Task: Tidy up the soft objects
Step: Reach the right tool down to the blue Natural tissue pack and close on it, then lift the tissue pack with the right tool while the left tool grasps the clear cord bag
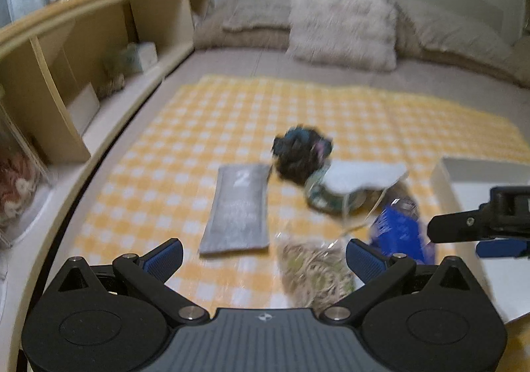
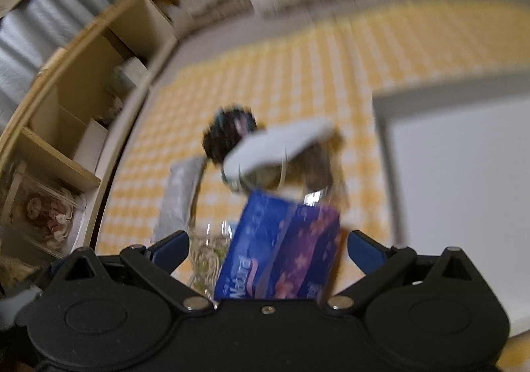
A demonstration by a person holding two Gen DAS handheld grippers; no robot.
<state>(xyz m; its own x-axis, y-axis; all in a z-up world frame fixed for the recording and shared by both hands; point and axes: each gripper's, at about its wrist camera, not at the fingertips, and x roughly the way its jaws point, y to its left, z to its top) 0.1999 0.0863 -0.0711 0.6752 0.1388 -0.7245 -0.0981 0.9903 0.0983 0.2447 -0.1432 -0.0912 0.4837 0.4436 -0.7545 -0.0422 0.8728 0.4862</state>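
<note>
Blue packet (image 2: 281,252) between wide-spread jaws of right gripper (image 2: 265,249), untouched, on yellow checked cloth (image 2: 331,50) beside white box (image 2: 463,173). Left gripper (image 1: 265,256) likewise spread, empty. Best to centre, then close across short sides. Long axis running away, tilted slightly right.

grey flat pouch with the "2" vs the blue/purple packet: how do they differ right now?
The flat grey rectangular pouch printed with a white "2" lies alone, apart from the pile; the glossy blue-and-purple plastic packet lies against the clutter. The pouch is matte and pale, the packet shiny and patterned. The pouch sits ahead of the left tongs, the packet between the open right tongs. Both lie on the yellow checked cloth.
</note>
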